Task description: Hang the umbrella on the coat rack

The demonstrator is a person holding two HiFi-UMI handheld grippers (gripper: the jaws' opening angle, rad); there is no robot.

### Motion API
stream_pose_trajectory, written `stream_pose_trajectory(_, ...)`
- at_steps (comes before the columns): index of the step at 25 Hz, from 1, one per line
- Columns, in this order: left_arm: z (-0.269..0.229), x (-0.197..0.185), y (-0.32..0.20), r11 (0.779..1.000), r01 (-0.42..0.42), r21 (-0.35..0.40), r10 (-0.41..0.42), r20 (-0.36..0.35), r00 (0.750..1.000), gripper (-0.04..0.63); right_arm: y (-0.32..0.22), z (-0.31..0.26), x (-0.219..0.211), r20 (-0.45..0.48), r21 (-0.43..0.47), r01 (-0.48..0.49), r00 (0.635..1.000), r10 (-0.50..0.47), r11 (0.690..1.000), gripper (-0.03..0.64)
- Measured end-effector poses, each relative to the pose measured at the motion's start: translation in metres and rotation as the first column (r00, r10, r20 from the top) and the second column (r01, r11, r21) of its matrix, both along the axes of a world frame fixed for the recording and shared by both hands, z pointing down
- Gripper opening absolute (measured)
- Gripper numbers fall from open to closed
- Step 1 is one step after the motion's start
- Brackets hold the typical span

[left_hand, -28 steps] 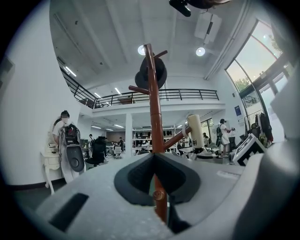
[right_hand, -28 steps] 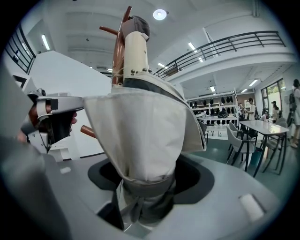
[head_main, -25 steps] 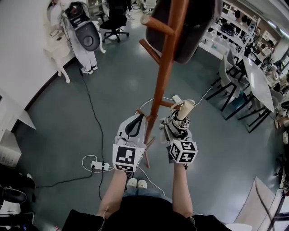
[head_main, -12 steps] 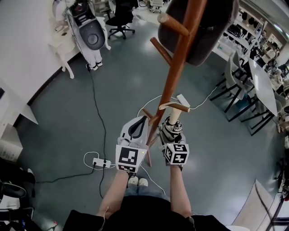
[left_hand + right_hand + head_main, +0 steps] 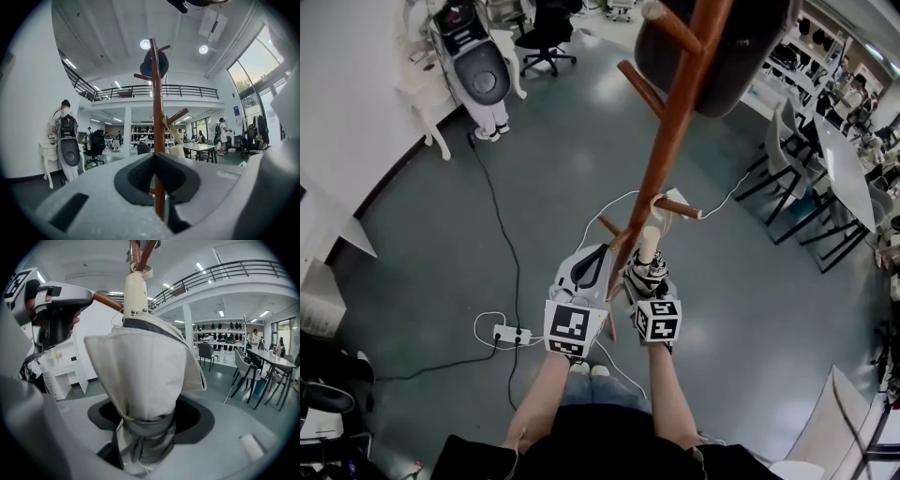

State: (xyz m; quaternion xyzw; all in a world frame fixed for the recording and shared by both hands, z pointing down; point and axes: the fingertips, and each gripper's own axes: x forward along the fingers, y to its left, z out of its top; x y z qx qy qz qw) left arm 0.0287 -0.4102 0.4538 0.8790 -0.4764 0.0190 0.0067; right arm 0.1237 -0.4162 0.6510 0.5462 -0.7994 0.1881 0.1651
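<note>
One coat rack (image 5: 661,178): round reddish wooden pole with at least four slanted pegs in the head view; its top is cut off by the frame.
One dark hanging thing (image 5: 722,56): on the upper pegs, partly out of frame; what it is cannot be told.
Two grippers: smooth grey shells, each carrying a marker cube.
Left gripper (image 5: 598,255): just beside the pole, jaws only a slit apart, holding nothing; the pole shows through the slit.
Right gripper (image 5: 645,274): clamped on the umbrella's gathered cloth.
One umbrella (image 5: 649,251): folded, cream cloth, smooth cream handle pointing up at a lower peg; whether its strap is over the peg is unclear.
One power strip (image 5: 508,334): white, on the grey floor (image 5: 487,234), cables trailing.
</note>
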Motion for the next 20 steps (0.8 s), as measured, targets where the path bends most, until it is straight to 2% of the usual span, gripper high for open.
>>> stream_pose_trajectory(6, 0.017, -0.009, 0.003, 1.0, -0.009, 0.0, 0.009, -0.013, 1.0, 0.005, 0.004, 0.025, -0.009, -0.008, 0.005, -0.001, 1.0, 0.001, 1.0, 0.314)
stream_pose_trajectory(13, 0.052, -0.005, 0.012, 0.999, -0.028, -0.023, 0.028, -0.009, 1.0, 0.005, -0.002, 0.031, -0.013, -0.011, 0.082, -0.003, 1.0, 0.004, 0.997, 0.333)
stream_pose_trajectory(20, 0.049, -0.017, 0.011, 0.998, -0.037, -0.042, 0.036, -0.022, 0.999, 0.005, -0.002, 0.02, -0.019, -0.015, 0.083, -0.024, 1.0, 0.025, 0.996, 0.348)
